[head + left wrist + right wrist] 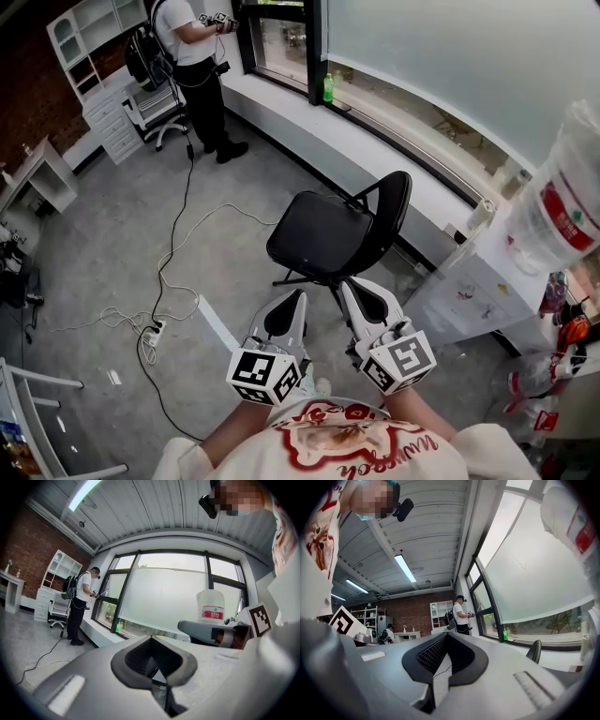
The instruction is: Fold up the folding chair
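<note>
While the left tool (pixel 297 297) and right tool (pixel 350 285) are hovering with jaws together, the folding chair (pixel 319 234) is standing unfolded, backrest upright toward the window (pixel 422 56), seat pointing away from it.

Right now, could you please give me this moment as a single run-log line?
folding chair: open, untouched | left gripper: shut, empty | right gripper: shut, empty | fold: not started

The chair (pixel 323 234) ahead of me is black, on a grey floor (pixel 84 272). My left tool (pixel 296 300) and right tool (pixel 351 286) are pale grey, with black-and-white square patterns near me. The far bottle (pixel 328 87) is green. On the right, the jug (pixel 562 202) has a red label.
</note>
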